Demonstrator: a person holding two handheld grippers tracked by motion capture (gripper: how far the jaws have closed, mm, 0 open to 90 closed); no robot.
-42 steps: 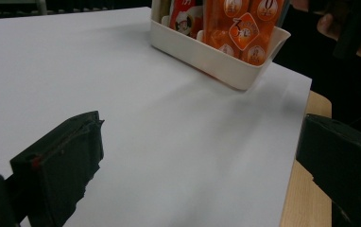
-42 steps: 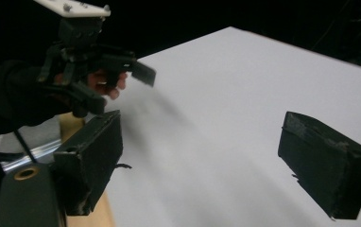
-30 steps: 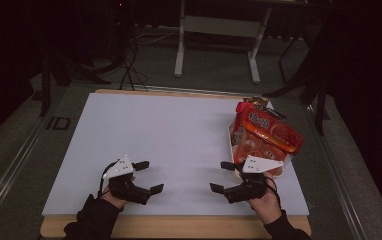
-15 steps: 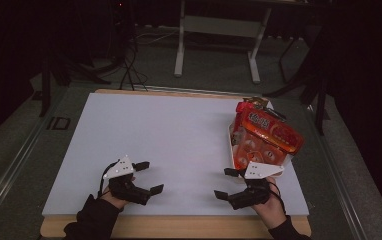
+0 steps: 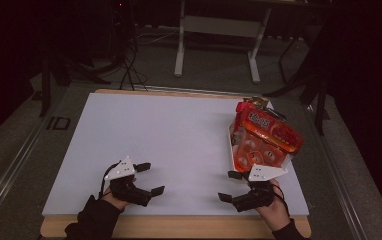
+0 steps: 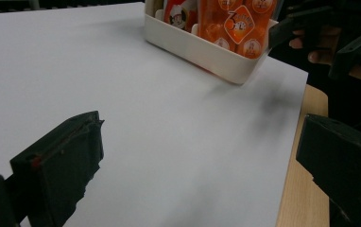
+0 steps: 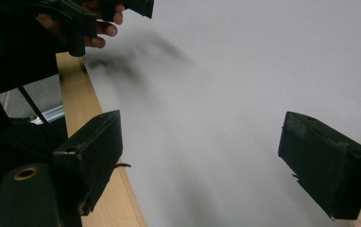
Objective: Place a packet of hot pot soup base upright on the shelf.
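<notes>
A cream plastic tray [image 5: 230, 145] — rectangular, smooth-walled — holds glossy orange snack packets [image 5: 264, 137], one propped above its rim. I hold my right gripper [image 5: 227, 186] just near of the tray, jaws parted and empty; my left gripper [image 5: 150, 178] lies well apart from it, likewise released. The left gripper view reveals the tray's corner [image 6: 237, 71] and printed packet faces — the right gripper view, white board [image 7: 244, 85] and wooden edge [image 7: 98, 142].

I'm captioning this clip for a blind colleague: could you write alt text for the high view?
Two hand-held grippers, the left gripper and the right gripper, rest open and empty near the front edge of a white table. At the table's right side stands a white bin holding orange snack packets.
</notes>
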